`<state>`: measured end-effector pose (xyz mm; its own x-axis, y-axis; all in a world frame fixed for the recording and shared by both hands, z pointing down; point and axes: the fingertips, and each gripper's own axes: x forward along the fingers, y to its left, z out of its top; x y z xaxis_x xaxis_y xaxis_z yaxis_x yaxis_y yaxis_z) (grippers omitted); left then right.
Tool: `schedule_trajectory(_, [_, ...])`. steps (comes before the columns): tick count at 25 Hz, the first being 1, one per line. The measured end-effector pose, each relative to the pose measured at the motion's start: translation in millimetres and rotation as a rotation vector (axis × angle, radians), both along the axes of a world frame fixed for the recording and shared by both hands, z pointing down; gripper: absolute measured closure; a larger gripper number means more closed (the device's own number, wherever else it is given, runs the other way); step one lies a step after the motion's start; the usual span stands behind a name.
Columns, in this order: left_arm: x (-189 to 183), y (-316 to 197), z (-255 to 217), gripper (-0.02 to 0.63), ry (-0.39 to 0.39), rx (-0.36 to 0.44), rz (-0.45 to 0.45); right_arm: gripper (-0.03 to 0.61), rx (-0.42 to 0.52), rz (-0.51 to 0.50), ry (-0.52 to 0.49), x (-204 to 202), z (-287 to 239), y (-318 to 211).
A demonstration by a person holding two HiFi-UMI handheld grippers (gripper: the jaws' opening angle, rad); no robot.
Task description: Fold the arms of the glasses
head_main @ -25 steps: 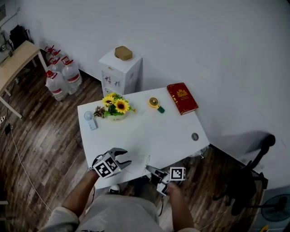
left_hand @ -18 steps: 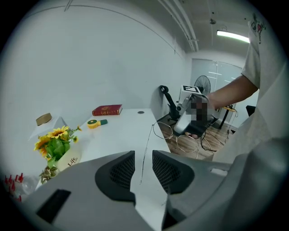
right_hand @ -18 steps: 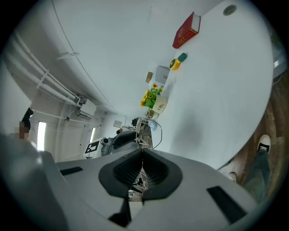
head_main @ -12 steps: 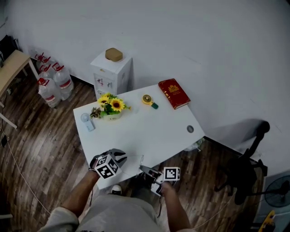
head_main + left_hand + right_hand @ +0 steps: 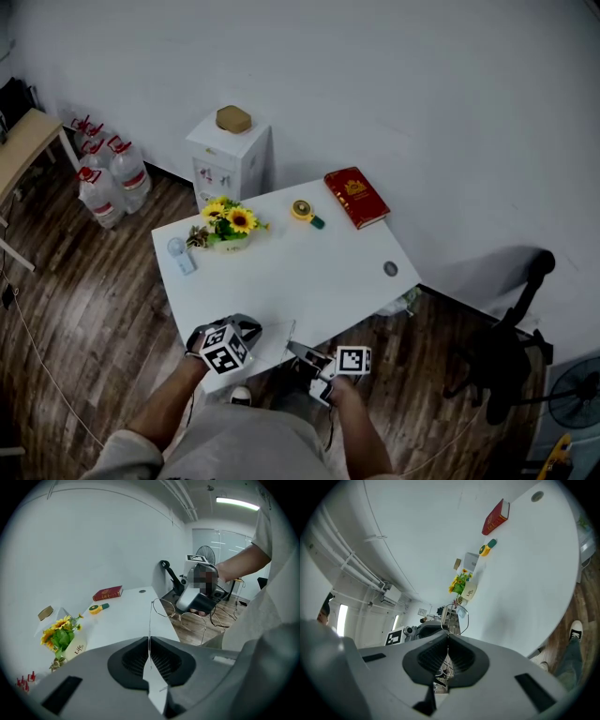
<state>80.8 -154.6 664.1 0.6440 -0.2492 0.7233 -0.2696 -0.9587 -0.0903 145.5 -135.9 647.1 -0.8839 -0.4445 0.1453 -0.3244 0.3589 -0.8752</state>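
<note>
Left claw [image 5: 251, 328]: just finishing closing on one thin arm of the glasses [image 5: 190, 620], hanging in the air by the worktop [image 5: 300, 272] near edge with right claw [image 5: 294, 348] clamped shut on their other end, so probably swinging that arm slowly about its hinge, avoiding bending.

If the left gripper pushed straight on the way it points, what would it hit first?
Probably the glasses, whose arm the left gripper pinches; just beyond, the right gripper. Depth unclear.
</note>
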Motion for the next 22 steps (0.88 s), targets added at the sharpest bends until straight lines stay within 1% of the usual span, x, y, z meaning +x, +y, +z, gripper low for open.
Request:
schedule_trajectory(5, [5,1,-6,0.598,0.025,-0.052,-0.072,0.569,0.012,0.049,-0.003,0,-8,-8])
schedule_trajectory(9, [12,5,-11,0.598,0.024,-0.046,-0.113,0.569,0.034,0.11,-0.023,1,-12,-13])
schedule_trajectory(12, [15,8,-13,0.598,0.033,-0.067,-0.152,0.569,0.041,0.147,-0.045,-1,-15,-14])
schedule_trajectory(16, [23,15,-18,0.598,0.077,-0.126,-0.195,0.569,-0.005,0.198,-0.059,2,-12,-10])
schedule_trajectory(20, [29,24,-18,0.598,0.084,-0.158,-0.203,0.569,-0.074,0.251,-0.064,6,-7,-3])
schedule_trajectory(22, [31,27,-20,0.597,0.101,-0.18,-0.209,0.569,-0.109,0.278,-0.067,9,-4,0])
